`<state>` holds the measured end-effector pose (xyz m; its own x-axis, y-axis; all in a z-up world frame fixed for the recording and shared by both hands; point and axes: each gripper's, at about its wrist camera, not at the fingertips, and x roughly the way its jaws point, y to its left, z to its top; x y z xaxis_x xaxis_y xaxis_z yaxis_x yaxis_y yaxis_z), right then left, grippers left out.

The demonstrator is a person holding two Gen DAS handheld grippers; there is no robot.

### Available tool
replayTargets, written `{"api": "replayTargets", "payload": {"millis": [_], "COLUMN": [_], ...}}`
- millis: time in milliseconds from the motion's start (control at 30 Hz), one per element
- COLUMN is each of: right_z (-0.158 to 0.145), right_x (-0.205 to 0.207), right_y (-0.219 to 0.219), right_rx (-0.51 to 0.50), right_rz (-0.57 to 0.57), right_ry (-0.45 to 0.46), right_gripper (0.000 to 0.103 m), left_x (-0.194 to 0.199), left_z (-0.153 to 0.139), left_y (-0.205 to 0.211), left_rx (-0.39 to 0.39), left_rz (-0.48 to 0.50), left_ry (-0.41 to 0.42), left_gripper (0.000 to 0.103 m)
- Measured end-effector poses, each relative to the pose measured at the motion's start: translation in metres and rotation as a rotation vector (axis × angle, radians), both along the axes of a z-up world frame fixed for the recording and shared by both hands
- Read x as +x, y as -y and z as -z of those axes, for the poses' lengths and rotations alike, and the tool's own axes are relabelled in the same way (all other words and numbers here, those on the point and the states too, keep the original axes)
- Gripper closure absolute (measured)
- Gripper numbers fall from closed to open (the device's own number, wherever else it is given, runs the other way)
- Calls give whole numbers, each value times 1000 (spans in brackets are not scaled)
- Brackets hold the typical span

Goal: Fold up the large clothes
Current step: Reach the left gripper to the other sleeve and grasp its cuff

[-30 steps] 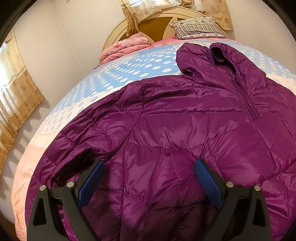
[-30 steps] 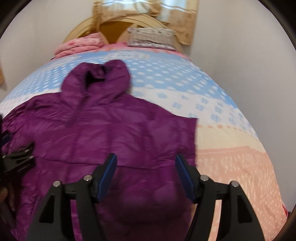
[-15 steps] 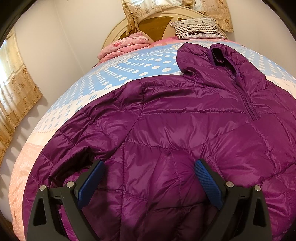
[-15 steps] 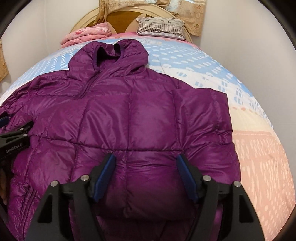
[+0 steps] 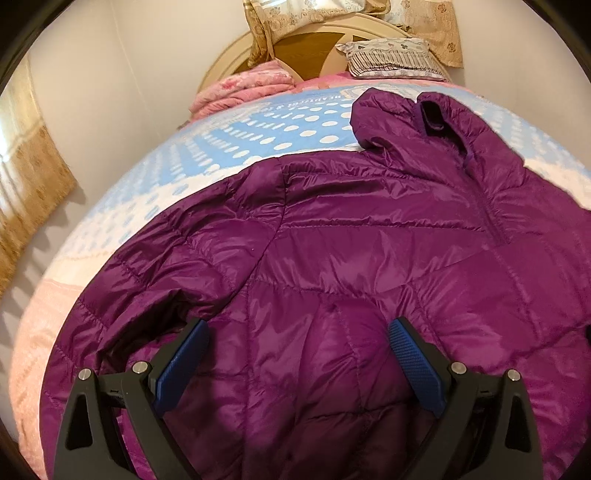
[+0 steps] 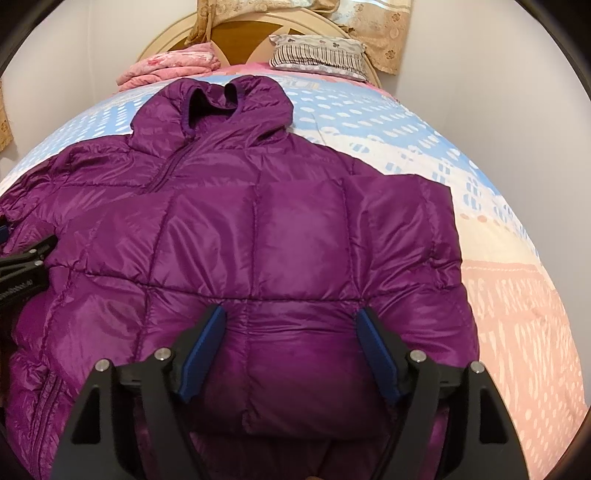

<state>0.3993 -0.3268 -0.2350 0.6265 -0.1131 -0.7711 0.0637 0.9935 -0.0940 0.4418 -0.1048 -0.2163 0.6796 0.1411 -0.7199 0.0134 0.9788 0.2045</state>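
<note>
a purple quilted jacket point(image 5: 369, 258) lies spread front-up on the bed point(image 5: 258, 129), its hood point(image 6: 214, 107) toward the headboard point(image 6: 236, 33) and its zip closed up the chest. the bed's cover is blue with white dots near the head, then white, then pale pink toward the foot. a folded pink blanket point(image 5: 240, 88) and a striped pillow point(image 6: 317, 55) sit at the head of the bed, with beige curtains point(image 5: 26, 192) hanging along the wall

in the left wrist view the left claw point(image 5: 297, 332) hangs over the lower part of the jacket, its blue pads point(image 5: 181, 362) standing wide apart with puffed fabric between them but not pinched. just beside its left finger the sleeve point(image 5: 147, 280) is bent back on itself, leaving a dark fold

in the right wrist view the right claw point(image 6: 291, 317) is low over the hem on the other side of the jacket, its jaws opening, with a bulge of purple fabric between them; the pads do not press on it. the jacket's straight side edge point(image 6: 456, 236) lies on the cover to the right. the black frame of the left claw shows at the left border of this view, over the jacket
</note>
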Motion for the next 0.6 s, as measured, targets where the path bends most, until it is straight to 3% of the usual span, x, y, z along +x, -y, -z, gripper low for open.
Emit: {"api": "replayTargets", "payload": {"millis": [100,200,300,433,600], "right_z": [-9,-33,-46,-50,-42], "right_x": [-3,-30,-64,-113,-162], "right_y": [4,6,-1,-18,-39], "right_rx": [-2,34,73,69,74], "right_rz": [-2,-2,-46,-117,-172], "right_ry": [-9,57,58,64,79], "right_gripper": [20,20,14,14,12], "left_x": [-19,-47,-75,-113,-164], "left_z": [-29,-65,-81,-66,-32], "left_y": [-14,-44,-85,-154,-240], "left_rx": [19,17,33,100,96], "left_rz": [36,54,44,-49,-188], "left_ry": [44,132,161,133,49], "left_gripper": [5,5,5,5,5]}}
